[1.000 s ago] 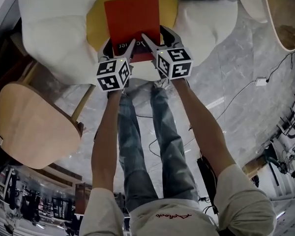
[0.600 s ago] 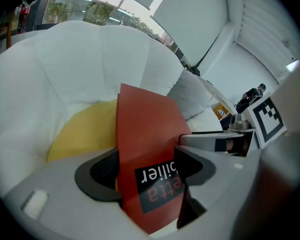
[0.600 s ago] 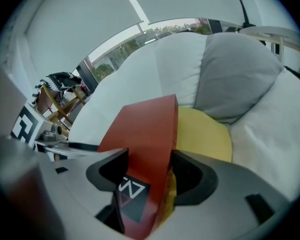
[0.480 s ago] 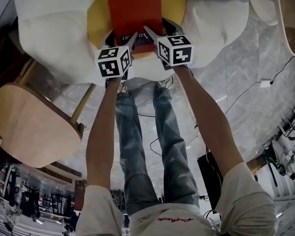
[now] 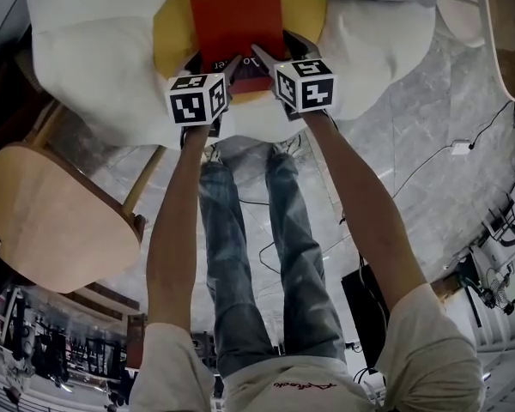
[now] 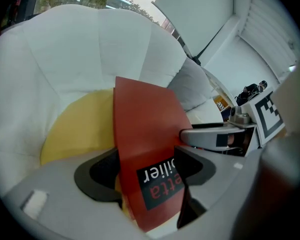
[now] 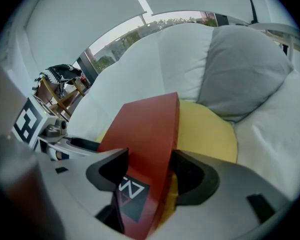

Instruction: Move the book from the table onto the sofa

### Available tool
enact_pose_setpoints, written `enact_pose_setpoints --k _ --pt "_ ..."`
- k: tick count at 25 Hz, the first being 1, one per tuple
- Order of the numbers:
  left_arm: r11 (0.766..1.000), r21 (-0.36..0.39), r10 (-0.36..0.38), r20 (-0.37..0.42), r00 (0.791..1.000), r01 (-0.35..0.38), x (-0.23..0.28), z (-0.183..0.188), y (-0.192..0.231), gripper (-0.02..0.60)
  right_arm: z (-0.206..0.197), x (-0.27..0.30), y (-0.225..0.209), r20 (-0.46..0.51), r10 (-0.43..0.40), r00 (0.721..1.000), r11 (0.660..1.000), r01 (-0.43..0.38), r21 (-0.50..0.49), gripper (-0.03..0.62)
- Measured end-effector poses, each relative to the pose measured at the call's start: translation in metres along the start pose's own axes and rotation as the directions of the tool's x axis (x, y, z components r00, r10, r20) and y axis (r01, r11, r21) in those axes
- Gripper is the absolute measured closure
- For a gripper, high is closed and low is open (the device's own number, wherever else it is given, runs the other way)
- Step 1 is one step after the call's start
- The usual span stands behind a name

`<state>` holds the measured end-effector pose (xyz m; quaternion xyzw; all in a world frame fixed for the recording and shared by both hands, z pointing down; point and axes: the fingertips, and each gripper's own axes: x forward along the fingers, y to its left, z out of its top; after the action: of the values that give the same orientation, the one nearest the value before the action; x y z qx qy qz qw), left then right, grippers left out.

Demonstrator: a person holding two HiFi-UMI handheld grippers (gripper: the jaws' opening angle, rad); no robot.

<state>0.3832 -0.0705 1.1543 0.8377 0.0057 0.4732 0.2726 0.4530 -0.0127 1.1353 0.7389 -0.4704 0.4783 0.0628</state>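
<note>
A red book [image 5: 236, 20] with a black label at its near edge is held over the yellow round cushion [image 5: 170, 37] of the white sofa [image 5: 94, 50]. My left gripper [image 5: 232, 61] is shut on the book's near left corner, and my right gripper [image 5: 259, 57] is shut on its near right corner. In the left gripper view the red book [image 6: 147, 149] stands between the jaws above the yellow cushion [image 6: 77, 129]. The right gripper view shows the book [image 7: 145, 139] clamped the same way, with the cushion [image 7: 207, 129] behind it.
A grey pillow [image 7: 242, 69] leans at the sofa's back right. A round wooden stool [image 5: 51, 221] stands to the left of my legs. Another wooden tabletop edge [image 5: 502, 33] is at the upper right. Cables [image 5: 429, 166] trail over the marble floor.
Both grippers have carried the book a little farther over the sofa's yellow cushion. The grip on the book has stayed the same.
</note>
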Motion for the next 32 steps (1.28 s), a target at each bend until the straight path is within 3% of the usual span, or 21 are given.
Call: enact_pose_setpoints --k 4,10,17,21,25,32 --pt "1.000 -0.005 0.003 0.022 1.000 -0.003 -0.006 0.005 0.002 0.239 0.005 -0.004 -0.001 -0.005 0.000 1.000 1.000 0.000 -0.027 0.326" --pt "0.997 -0.053 0.068 0.127 0.990 -0.062 -0.036 0.019 0.014 0.239 0.022 -0.032 -0.009 0.084 -0.047 0.995 0.999 0.049 -0.021 0.326" --pt "0.999 -0.007 0.048 0.194 0.980 -0.047 -0.062 0.036 -0.008 0.264 0.029 -0.056 0.013 0.105 -0.025 0.994 0.998 0.032 -0.063 0.329" --pt "0.999 0.021 0.021 0.208 0.978 -0.025 -0.072 0.045 -0.030 0.319 0.040 -0.070 0.025 0.125 -0.013 0.992 0.997 0.022 -0.071 0.423" --pt "0.999 0.039 0.009 0.224 0.974 -0.018 -0.085 0.052 -0.044 0.428 0.050 -0.084 0.034 0.146 -0.009 0.989 0.996 0.022 -0.087 0.529" --pt "0.997 0.071 0.025 0.238 0.971 -0.043 -0.109 0.059 -0.053 0.572 0.059 -0.108 0.047 0.150 -0.008 0.989 0.994 0.025 -0.111 0.580"
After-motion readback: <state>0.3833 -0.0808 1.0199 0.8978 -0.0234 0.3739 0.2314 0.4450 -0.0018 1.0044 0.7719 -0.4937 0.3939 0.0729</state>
